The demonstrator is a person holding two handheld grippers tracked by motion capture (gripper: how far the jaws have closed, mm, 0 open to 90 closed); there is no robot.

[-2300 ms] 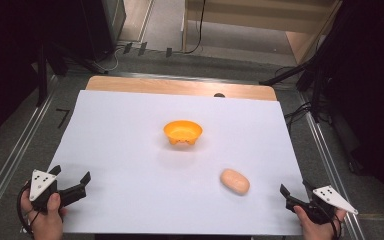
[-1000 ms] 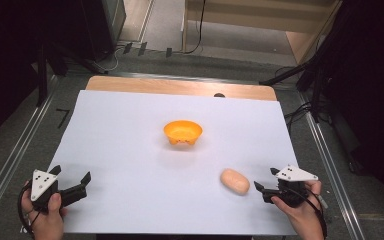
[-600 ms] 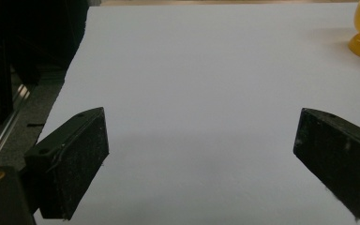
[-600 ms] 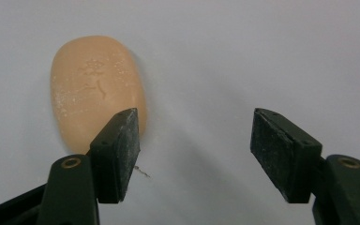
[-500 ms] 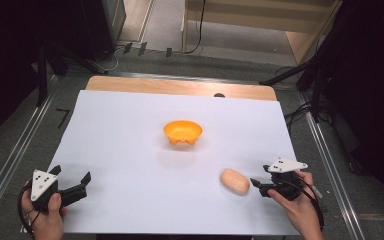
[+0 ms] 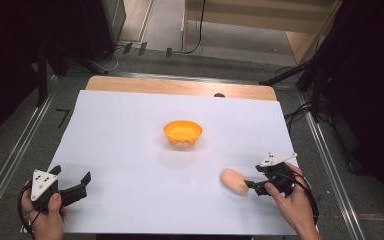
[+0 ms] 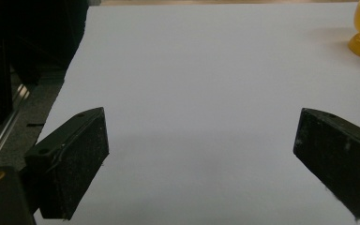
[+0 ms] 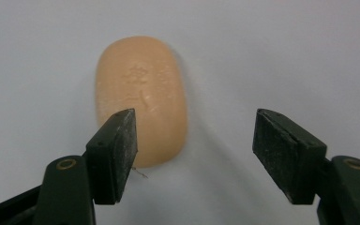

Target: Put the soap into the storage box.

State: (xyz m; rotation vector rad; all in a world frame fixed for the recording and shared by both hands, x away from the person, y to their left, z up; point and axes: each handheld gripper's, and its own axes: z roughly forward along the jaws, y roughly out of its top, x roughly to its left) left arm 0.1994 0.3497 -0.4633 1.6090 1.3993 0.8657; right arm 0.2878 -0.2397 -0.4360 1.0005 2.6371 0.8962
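Hovering just beside the bread roll (image 6: 234,181) on the white table (image 6: 130,130) near its right front, right gripper (image 6: 252,186) jaws opening, nothing between. Left gripper (image 6: 82,184) spread wide, empty. Farther back, orange bowl (image 6: 182,132).

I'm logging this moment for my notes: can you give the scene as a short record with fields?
surface: white sheet over a wooden table
bowl: orange bowl, upright, near the sheet's middle
bread roll: tan, oval bread roll, lying flat on the sheet, nearer the person than the bowl
right gripper: right gripper low at the roll; jaws opening, apart; the roll is off-centre, by one jaw, not gripped
left gripper: left gripper near the sheet's near left corner, jaws wide, nothing between them
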